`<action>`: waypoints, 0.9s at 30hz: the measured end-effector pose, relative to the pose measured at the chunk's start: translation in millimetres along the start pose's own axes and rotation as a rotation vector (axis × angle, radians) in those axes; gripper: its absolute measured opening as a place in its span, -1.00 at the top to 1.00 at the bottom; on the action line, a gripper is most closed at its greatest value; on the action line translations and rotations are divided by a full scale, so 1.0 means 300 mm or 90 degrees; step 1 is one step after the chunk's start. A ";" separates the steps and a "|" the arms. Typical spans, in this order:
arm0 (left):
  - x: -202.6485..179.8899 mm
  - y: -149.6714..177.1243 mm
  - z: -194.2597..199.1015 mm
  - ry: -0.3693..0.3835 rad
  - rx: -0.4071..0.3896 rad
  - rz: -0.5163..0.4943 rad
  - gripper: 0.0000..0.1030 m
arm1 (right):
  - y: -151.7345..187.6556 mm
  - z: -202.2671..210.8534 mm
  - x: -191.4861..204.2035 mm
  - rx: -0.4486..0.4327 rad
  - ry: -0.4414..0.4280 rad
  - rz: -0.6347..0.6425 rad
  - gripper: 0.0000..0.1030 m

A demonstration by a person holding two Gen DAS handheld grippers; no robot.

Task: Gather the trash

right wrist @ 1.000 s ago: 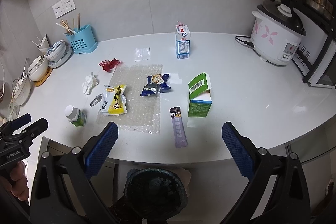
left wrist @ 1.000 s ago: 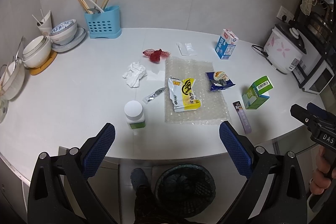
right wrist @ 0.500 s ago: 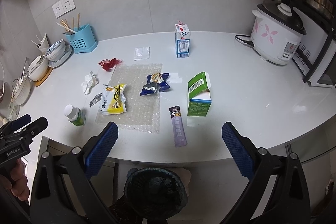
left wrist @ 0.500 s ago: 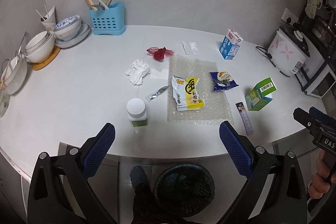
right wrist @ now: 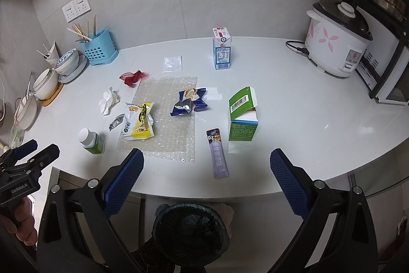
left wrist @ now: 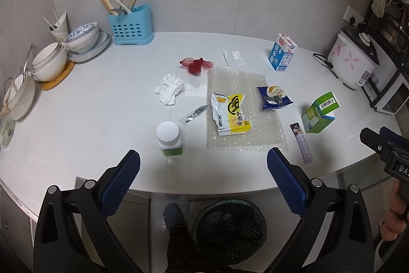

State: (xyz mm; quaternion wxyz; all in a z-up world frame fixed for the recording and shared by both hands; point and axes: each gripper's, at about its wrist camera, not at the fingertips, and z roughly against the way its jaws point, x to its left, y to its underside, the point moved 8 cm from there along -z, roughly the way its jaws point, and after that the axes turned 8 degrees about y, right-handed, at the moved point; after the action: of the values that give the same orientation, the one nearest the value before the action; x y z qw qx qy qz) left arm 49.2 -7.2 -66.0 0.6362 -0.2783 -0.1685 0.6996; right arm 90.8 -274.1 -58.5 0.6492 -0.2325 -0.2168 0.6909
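Trash lies on the white counter (left wrist: 89,119): a yellow snack wrapper (left wrist: 231,114) and a blue wrapper (left wrist: 273,97) on a bubble-wrap sheet (left wrist: 245,134), a crumpled tissue (left wrist: 170,88), a red net (left wrist: 195,64), a foil scrap (left wrist: 193,114), a purple sachet (right wrist: 218,152), a green carton (right wrist: 242,115), a milk carton (right wrist: 222,47), a white pill bottle (left wrist: 168,138). A black mesh bin (right wrist: 190,229) stands below the counter's front edge. My left gripper (left wrist: 203,183) and right gripper (right wrist: 204,178) are open and empty, held before the front edge.
Bowls (left wrist: 48,62) and a blue chopstick holder (left wrist: 130,24) stand at the back left. A rice cooker (right wrist: 337,42) and an appliance rack (right wrist: 388,63) stand at the right. A small clear bag (right wrist: 173,64) lies near the back.
The left gripper has moved slightly forward toward the counter, so items look nearer. The right gripper has barely moved. Both stay open.
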 end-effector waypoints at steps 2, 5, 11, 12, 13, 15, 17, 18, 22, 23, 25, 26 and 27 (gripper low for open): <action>0.000 0.001 -0.002 0.000 0.001 -0.001 -0.88 | -0.004 -0.001 -0.002 0.001 0.001 0.000 -0.85; -0.003 -0.002 -0.005 0.001 0.001 -0.003 -0.88 | 0.001 -0.001 -0.003 0.000 0.003 0.002 -0.85; 0.004 -0.018 -0.002 -0.004 -0.005 -0.007 -0.88 | -0.006 -0.007 -0.002 -0.001 0.006 0.001 -0.85; 0.005 -0.020 -0.002 -0.003 -0.005 -0.006 -0.88 | -0.008 -0.005 -0.001 -0.003 0.006 0.000 -0.85; -0.001 -0.016 -0.001 -0.003 -0.006 -0.006 -0.88 | -0.011 -0.001 -0.001 -0.005 0.007 0.001 -0.85; -0.002 -0.016 0.002 -0.004 -0.007 -0.008 -0.88 | -0.012 0.004 0.001 -0.008 0.008 0.004 -0.85; 0.000 -0.021 0.004 -0.004 -0.007 -0.009 -0.88 | -0.011 0.007 -0.001 -0.010 0.008 0.005 -0.85; 0.001 -0.022 0.005 -0.004 -0.008 -0.009 -0.88 | -0.011 0.007 0.000 -0.009 0.008 0.005 -0.85; 0.009 -0.029 0.016 -0.004 -0.012 -0.006 -0.88 | -0.013 0.013 0.004 -0.009 0.007 0.004 -0.85; 0.012 -0.031 0.019 -0.005 -0.014 -0.005 -0.88 | -0.015 0.016 0.006 -0.013 0.007 0.005 -0.85; 0.018 -0.035 0.024 -0.007 -0.015 -0.006 -0.88 | -0.017 0.024 0.011 -0.018 0.008 0.009 -0.85; 0.020 -0.037 0.025 -0.007 -0.016 -0.006 -0.88 | -0.016 0.028 0.013 -0.019 0.008 0.009 -0.85; 0.012 -0.029 0.032 -0.008 -0.018 -0.007 -0.88 | -0.015 0.030 0.015 -0.019 0.007 0.010 -0.85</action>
State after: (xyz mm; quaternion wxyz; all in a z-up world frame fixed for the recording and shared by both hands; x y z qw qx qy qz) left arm 50.1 -1.2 -53.9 0.6347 -0.2818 -0.1838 0.6956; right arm 88.8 -269.3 -48.8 0.6417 -0.2478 -0.2218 0.6911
